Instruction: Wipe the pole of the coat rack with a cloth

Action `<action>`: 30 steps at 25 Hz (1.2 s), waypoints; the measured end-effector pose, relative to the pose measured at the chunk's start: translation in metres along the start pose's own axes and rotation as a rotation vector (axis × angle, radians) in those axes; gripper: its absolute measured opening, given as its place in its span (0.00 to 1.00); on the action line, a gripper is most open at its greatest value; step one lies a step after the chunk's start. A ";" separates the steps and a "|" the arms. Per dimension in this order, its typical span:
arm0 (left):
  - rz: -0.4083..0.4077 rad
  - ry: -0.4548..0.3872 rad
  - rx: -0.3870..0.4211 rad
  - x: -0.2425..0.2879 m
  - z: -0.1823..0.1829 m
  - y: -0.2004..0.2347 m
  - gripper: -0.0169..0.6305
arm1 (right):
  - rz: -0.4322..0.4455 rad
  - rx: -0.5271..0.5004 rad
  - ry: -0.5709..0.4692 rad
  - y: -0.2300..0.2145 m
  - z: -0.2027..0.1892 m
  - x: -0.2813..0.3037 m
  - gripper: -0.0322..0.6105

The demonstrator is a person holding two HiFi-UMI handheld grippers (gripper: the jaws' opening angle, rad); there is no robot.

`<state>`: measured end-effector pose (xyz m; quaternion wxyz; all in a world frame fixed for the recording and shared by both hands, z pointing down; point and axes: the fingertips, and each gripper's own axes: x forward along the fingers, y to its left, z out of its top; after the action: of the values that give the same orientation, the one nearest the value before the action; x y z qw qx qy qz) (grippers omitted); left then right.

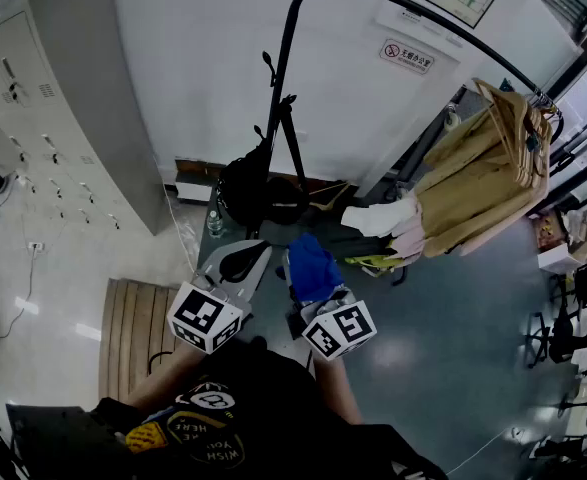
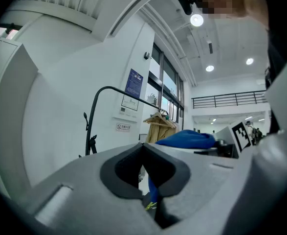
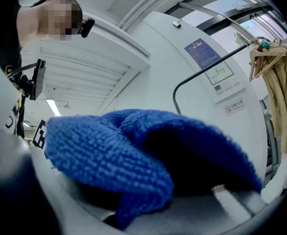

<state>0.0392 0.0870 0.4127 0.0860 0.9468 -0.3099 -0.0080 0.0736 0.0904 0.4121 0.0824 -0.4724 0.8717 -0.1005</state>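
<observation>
The coat rack's black pole [image 1: 278,88] rises from a tripod base and curves over to the right; it also shows as a thin black pole [image 2: 90,126] in the left gripper view and a curved black pole [image 3: 182,82] in the right gripper view. My right gripper [image 1: 311,286] is shut on a blue knitted cloth [image 1: 313,263], short of the pole. That cloth [image 3: 133,155] fills the right gripper view and hides the jaws. My left gripper [image 1: 235,263] is beside it, its jaws shut [image 2: 142,148] with nothing between them.
Beige coats [image 1: 483,178] on hangers hang from the rack's right end. A black bag [image 1: 263,200] and a bottle [image 1: 214,223] sit by the base. Grey lockers [image 1: 63,118] stand at the left, and a wooden pallet [image 1: 133,338] lies at the lower left.
</observation>
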 end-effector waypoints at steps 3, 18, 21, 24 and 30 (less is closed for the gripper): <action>-0.009 0.000 -0.012 -0.002 0.000 0.004 0.03 | 0.004 0.010 0.006 0.000 -0.005 0.003 0.07; 0.018 0.007 -0.009 -0.020 0.001 0.068 0.03 | -0.006 0.022 0.072 -0.010 -0.031 0.039 0.07; 0.008 0.023 -0.024 -0.022 -0.006 0.080 0.03 | -0.013 0.017 0.059 -0.013 -0.032 0.052 0.07; 0.006 0.037 -0.025 -0.020 -0.008 0.094 0.03 | -0.030 -0.029 0.072 -0.025 -0.030 0.069 0.07; 0.022 0.012 0.013 0.018 0.009 0.131 0.03 | -0.068 -0.160 0.085 -0.096 0.017 0.140 0.07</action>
<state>-0.0238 -0.0293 0.4260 0.0816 0.9439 -0.3199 0.0005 0.0794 -0.0795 0.4133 0.0042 -0.5020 0.8632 -0.0533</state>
